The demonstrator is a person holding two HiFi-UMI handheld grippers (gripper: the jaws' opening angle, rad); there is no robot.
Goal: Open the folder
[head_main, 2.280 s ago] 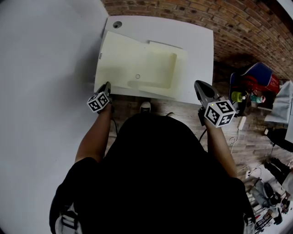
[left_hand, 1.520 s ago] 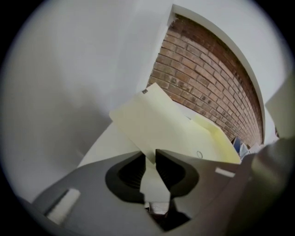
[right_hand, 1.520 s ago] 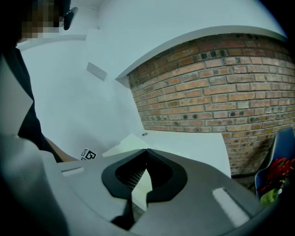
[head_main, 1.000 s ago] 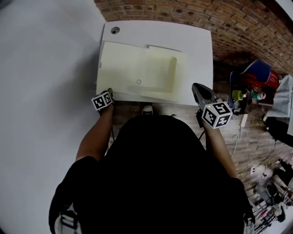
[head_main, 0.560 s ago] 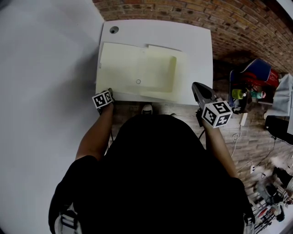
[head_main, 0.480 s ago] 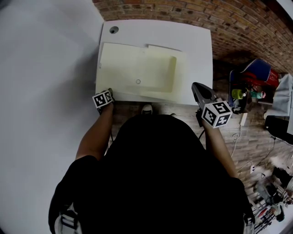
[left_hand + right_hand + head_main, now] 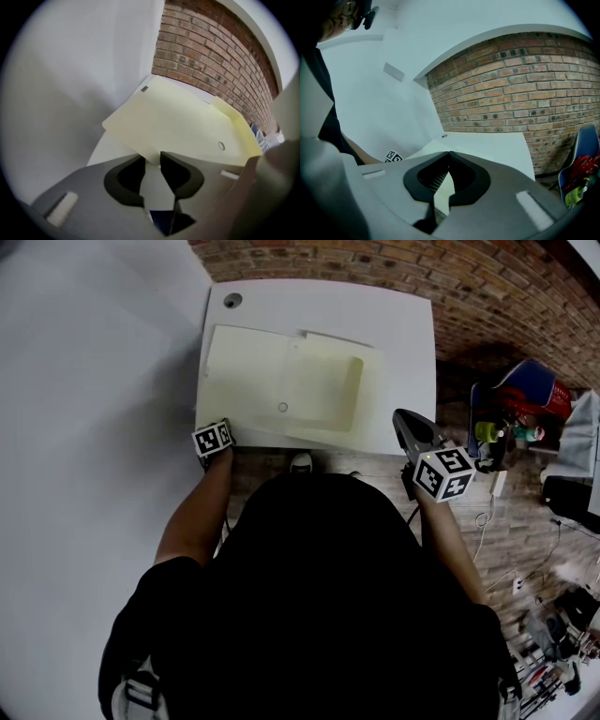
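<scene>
A pale yellow folder (image 7: 281,381) lies spread open on the white table (image 7: 403,334), its pocket (image 7: 339,390) on the right half and a small round fastener (image 7: 282,407) near the middle. My left gripper (image 7: 224,428) is at the folder's near left corner. In the left gripper view that cover (image 7: 178,126) runs down to a corner between the jaws of the left gripper (image 7: 152,160), which stand a little apart and do not press on it. My right gripper (image 7: 399,418) hangs off the table's near right corner; its jaws (image 7: 449,153) are shut and hold nothing.
A white wall runs along the left and a brick wall (image 7: 394,268) stands behind the table. A round cable hole (image 7: 232,300) is at the table's far left corner. A blue and red chair (image 7: 525,399) and floor clutter are to the right.
The left cover, raised and tilted 2.3 s ago, now lies lower and flatter. My left gripper has shifted slightly at the corner. The right gripper has not moved.
</scene>
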